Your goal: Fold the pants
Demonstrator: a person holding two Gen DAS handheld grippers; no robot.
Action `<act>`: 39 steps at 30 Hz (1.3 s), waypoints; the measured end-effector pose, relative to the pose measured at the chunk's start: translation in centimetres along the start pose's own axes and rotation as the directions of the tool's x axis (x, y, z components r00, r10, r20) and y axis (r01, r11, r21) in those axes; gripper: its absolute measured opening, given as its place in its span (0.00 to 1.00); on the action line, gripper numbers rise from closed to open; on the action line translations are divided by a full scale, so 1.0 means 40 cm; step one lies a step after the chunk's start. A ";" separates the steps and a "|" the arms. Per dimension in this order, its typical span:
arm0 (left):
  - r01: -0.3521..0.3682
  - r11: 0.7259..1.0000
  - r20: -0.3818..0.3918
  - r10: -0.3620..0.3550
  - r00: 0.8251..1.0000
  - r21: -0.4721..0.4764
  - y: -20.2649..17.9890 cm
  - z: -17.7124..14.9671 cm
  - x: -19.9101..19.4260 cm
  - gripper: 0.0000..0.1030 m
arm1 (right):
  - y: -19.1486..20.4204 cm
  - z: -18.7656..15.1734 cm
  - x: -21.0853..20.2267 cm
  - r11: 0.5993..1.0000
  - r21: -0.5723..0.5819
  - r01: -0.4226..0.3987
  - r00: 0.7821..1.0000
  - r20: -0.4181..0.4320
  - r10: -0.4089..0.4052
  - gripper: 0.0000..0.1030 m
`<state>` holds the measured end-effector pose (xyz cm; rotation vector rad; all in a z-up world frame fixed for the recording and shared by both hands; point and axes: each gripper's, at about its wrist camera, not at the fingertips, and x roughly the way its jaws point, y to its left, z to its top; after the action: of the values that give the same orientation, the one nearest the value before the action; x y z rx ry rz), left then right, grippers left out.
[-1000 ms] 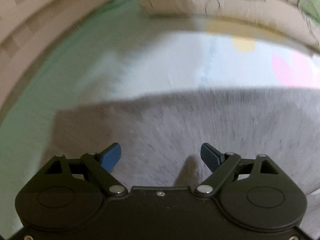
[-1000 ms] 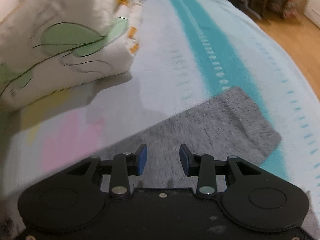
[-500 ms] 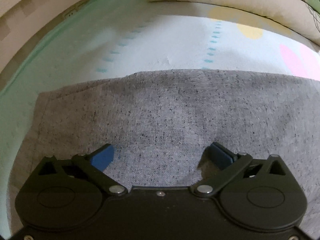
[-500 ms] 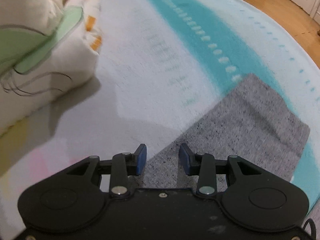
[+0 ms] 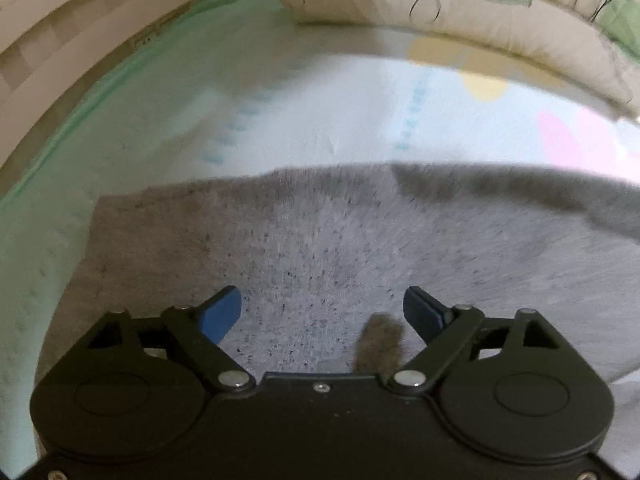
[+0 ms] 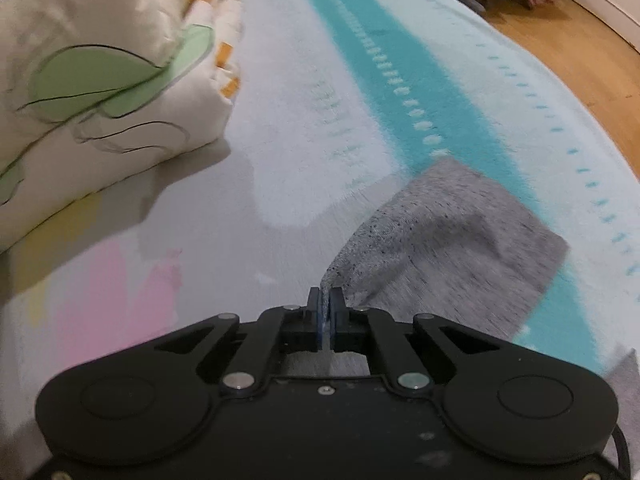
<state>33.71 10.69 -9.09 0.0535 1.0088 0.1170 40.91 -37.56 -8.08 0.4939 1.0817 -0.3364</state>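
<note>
The pants (image 5: 360, 248) are grey, flecked with dark specks, lying flat on the bed sheet (image 5: 340, 112) right under both of my grippers. In my left view they fill the lower half of the frame, with a straight far edge and a corner off to the left; a darker band runs along that edge on the right side. My left gripper (image 5: 322, 312) hangs over the cloth with its blue-tipped fingers (image 5: 220, 314) spread wide, nothing between them.

My right view shows what the left one misses: one leg end of the pants (image 6: 460, 240) stretches away to a squared-off hem, and a soft ridge rises in the fabric near my right gripper (image 6: 327, 304). That gripper is pinched closed on the near edge of the cloth, the pads pressed together with grey fabric caught in the thin gap.

The sheet (image 6: 280, 160) is pale, with a broad teal stripe (image 6: 420, 80) dotted white, thinner dashed lines, and pink and yellow patches. A puffy white comforter (image 6: 100, 100) with green leaf shapes sits bunched to the left in the right view and along the top of the left view. A wooden floor (image 6: 560, 52) shows beyond the bed on the right, and a beige headboard (image 5: 60, 48) curves along the left.
</note>
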 end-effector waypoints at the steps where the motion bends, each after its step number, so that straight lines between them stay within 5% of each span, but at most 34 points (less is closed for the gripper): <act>1: 0.007 1.000 0.010 -0.007 1.000 0.002 0.001 0.002 -0.016 0.87 | -0.009 -0.014 -0.021 1.000 -0.004 -0.011 1.000 0.007 0.011 0.03; 7: 0.036 0.999 0.045 -0.035 0.998 -0.023 0.001 0.039 -0.085 0.87 | -0.052 -0.097 -0.095 0.999 -0.031 -0.043 0.999 0.029 0.044 0.03; 20: 0.093 0.992 -0.048 -0.097 0.994 -0.084 -0.052 0.099 -0.048 0.88 | -0.154 -0.250 -0.167 0.993 -0.078 -0.089 0.993 0.070 0.094 0.01; 27: 0.136 0.987 -0.099 -0.144 0.985 -0.082 -0.117 0.153 0.009 0.88 | -0.195 -0.227 -0.151 0.977 -0.033 -0.209 0.973 0.094 0.211 0.33; 39: 0.116 0.991 -0.171 -0.127 0.977 -0.072 -0.182 0.157 0.103 0.87 | -0.259 -0.269 -0.023 0.916 0.237 -0.324 0.946 0.050 0.322 0.35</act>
<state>41.73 4.03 -9.94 -0.0766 1.1812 0.0414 27.31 -40.48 -13.58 0.8780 0.9336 -0.1781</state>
